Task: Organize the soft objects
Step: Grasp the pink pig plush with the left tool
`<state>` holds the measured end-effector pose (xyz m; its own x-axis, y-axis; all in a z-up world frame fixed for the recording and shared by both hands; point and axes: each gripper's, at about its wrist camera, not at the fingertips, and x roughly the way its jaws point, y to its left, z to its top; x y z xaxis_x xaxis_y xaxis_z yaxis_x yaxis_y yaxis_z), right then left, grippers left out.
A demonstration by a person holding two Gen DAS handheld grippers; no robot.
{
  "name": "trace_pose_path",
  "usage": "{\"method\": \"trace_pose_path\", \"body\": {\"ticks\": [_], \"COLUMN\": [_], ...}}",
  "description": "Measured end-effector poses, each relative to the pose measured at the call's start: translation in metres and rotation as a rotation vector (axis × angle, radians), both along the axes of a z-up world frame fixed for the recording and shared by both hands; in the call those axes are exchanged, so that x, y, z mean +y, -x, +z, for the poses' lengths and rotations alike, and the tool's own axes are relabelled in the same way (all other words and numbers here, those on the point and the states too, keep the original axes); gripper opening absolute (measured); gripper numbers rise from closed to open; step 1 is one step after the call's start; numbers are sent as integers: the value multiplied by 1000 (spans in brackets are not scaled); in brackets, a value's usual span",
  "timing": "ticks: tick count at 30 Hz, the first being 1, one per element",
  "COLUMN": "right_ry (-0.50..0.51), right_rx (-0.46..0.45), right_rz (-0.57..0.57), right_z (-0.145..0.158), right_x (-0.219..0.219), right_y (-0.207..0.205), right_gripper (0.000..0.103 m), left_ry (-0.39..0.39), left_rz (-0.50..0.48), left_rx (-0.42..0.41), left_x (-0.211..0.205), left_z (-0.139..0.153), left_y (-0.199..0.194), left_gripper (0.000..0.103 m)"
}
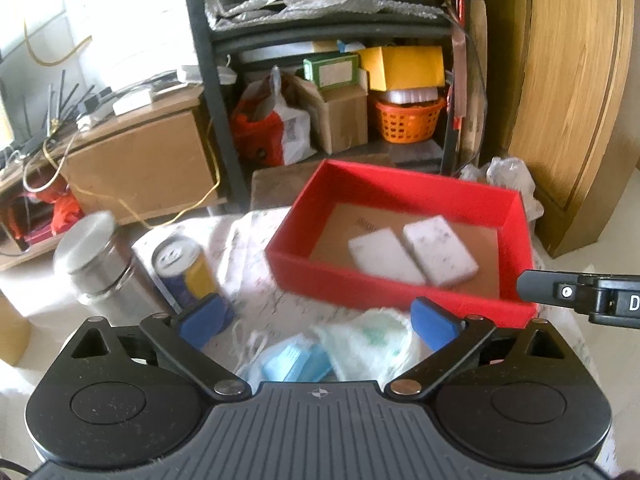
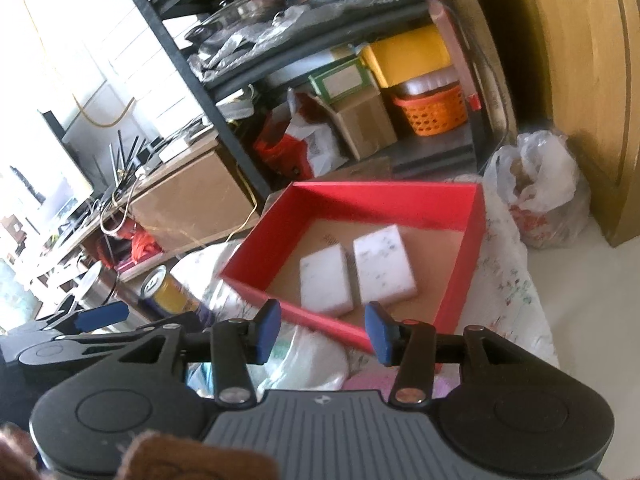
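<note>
Two white sponges point(image 1: 412, 254) already lie side by side in the red box point(image 1: 400, 184), centre right of the left wrist view, flat on its cardboard floor, and I judge the box to be the collecting place for the soft things. My left hand-held gripper point(image 1: 316, 322) hangs over the bench point(image 1: 248, 276) with its blue pads spread wide and nothing between them. Low in the middle of that frame, right under the jaws, a blue face mask point(image 1: 296, 360) lies just beside a white cloth with green print point(image 1: 372, 344); both are still outside the box, near its front wall. My right hand-held gripper point(image 2: 322, 330) stands partly open, pads apart and gripping nothing, poised over the box's near rim in the lower centre of its own view, with the sponges just beyond its tips. Something pink point(image 2: 372, 384) peeks out beneath it, too hidden to name. At lower left in the left wrist view a steel canister point(image 1: 100, 268) and a drink can point(image 1: 184, 272) stand upright next to each other, hard items left out of the box, sensibly I think. The mask looks the nearest pick for my left jaws.
</note>
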<state>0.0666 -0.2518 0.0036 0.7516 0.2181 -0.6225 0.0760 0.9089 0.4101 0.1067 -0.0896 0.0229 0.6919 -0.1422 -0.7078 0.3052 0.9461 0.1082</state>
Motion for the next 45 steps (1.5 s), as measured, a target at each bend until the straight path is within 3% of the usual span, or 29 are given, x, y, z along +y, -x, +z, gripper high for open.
{"method": "trace_pose_path", "body": {"ticks": [5,11,20,26,34,45], "right_ry": [10,25,21,39,48,51], "right_rx": [22,57,85,104,118,157], "right_rz": [41,86,121,152,159,137], "right_z": [-9,-20,-28,-31,-34,-42], "right_x": [13,29,36,43,40,26], "right_y": [14,26,30,32,35,38], "right_gripper": [20,20,20,21,22,27], "left_ry": [-20,6,116,140,306,218], "left_rz": [27,88,211,247,388,387], "left_rx": [29,131,271,365,454,452], "left_x": [28,67,116,112,112,81], "left_z": [-7,-27,-51,-76,-94,-106], "left_y": [14,32,70,79,59,45], "left_gripper": [96,96,96,96,96,98]}}
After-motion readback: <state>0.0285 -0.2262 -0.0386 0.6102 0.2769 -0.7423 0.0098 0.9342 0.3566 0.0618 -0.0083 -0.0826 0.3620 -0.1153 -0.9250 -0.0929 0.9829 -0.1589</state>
